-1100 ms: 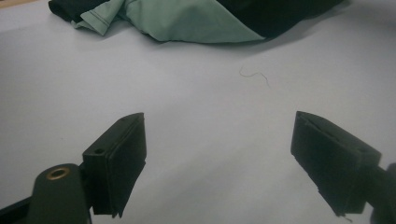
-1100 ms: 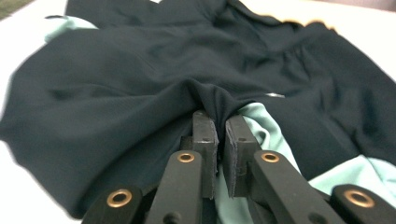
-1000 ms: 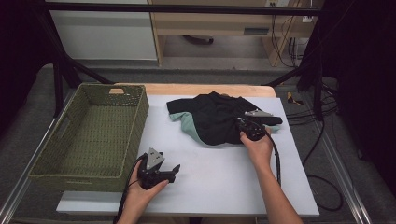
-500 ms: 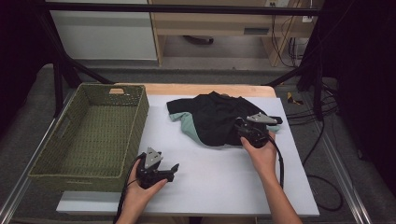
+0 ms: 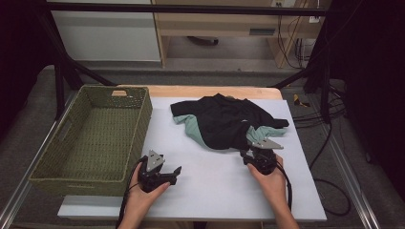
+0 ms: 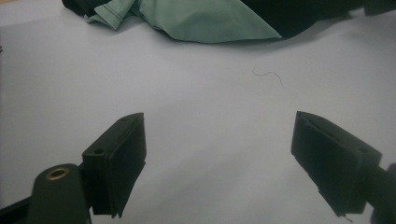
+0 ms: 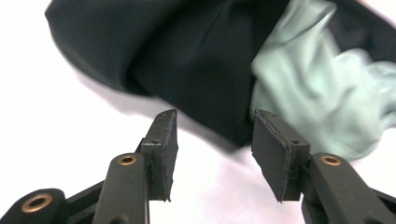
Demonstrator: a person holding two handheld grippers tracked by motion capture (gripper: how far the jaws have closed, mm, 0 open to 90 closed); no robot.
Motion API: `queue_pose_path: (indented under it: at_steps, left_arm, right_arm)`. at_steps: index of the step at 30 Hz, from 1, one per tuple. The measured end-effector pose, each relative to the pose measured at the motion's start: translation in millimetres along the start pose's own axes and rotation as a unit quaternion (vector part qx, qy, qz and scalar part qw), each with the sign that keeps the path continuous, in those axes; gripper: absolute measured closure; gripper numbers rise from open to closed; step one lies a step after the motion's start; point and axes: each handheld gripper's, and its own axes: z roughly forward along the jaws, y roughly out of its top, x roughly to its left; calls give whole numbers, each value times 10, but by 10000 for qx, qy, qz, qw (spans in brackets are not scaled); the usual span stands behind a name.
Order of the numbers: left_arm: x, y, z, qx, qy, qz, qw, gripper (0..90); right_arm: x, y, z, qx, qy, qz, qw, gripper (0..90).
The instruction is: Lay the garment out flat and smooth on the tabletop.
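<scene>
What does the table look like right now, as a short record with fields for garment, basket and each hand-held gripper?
garment: crumpled black and mint-green fabric garment, far right of the white table
basket: green woven rectangular basket, left edge
left hand-held gripper: open, on bare table
right hand-held gripper: jaws just opening, at the garment's near edge, nothing pinched

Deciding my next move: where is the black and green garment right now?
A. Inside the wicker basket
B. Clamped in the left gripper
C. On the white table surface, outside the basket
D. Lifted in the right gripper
C: the black and green garment lies crumpled on the white table surface, right of the wicker basket.
</scene>
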Motion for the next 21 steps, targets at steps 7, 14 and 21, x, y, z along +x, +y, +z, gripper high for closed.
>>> queue_pose_path:
  at_steps: [7, 14, 21]
  left_arm:
    - [-34, 12, -8, -16, 42, 71, 10000, 183]
    - [-36, 2, 4, 19, 48, 66, 10000, 183]
    - [-31, 9, -9, -2, 59, 75, 10000, 184]
  right_arm:
    - [-37, -15, 104, 143, -62, -63, 9999, 782]
    - [-22, 25, -66, -17, 132, -124, 9998, 890]
    - [42, 93, -309, -227, 411, -25, 9989, 896]
